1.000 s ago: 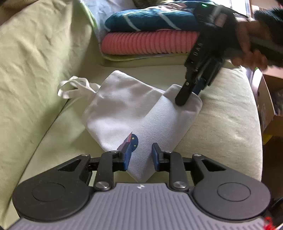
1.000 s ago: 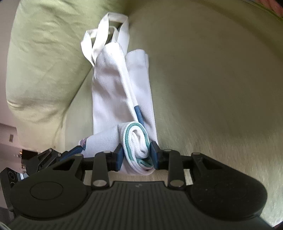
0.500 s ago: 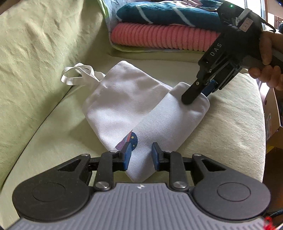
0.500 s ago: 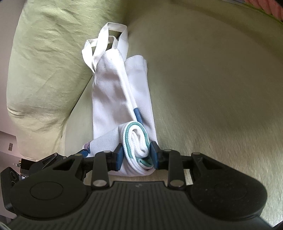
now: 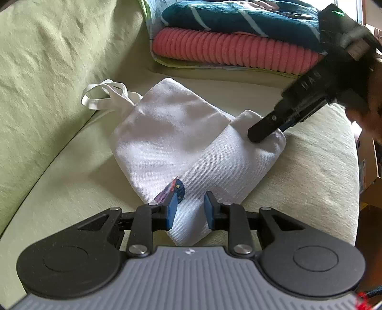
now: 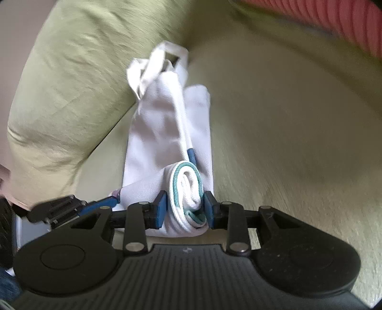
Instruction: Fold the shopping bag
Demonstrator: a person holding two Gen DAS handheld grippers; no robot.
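A white canvas shopping bag [image 5: 167, 133] lies partly folded on the seat of a pale green sofa [image 5: 310, 171], whose cover is soft, slightly fuzzy and creased on the back cushion at the left. Seen from the left wrist, the bag's looped handles [image 5: 102, 95] trail toward that back cushion, the main panel is coarse woven cloth, and one side is turned over it as a long diagonal flap with a small blue and purple print near its lower end. The left gripper [image 5: 189, 209] sits at the bag's near corner with its blue-padded fingers apart, the cloth passing between them, though whether the pads touch it I cannot tell. Further right, the right gripper [image 5: 265, 133] comes down at a slant onto the flap's far corner, with a hand [image 5: 372, 114] blurred behind it. Behind the bag is a stack of folded textiles: a ribbed coral blanket [image 5: 234, 50] under a dark teal one with pale stripes [image 5: 238, 19]. The right wrist view shows what the other hides: the right gripper's fingers [image 6: 158, 209] are clamped on a rolled-up corner of the bag, with teal stitching curling through the roll, and the bag runs away narrow and bunched to its handles by the back cushion. The left gripper shows at the lower left edge there.
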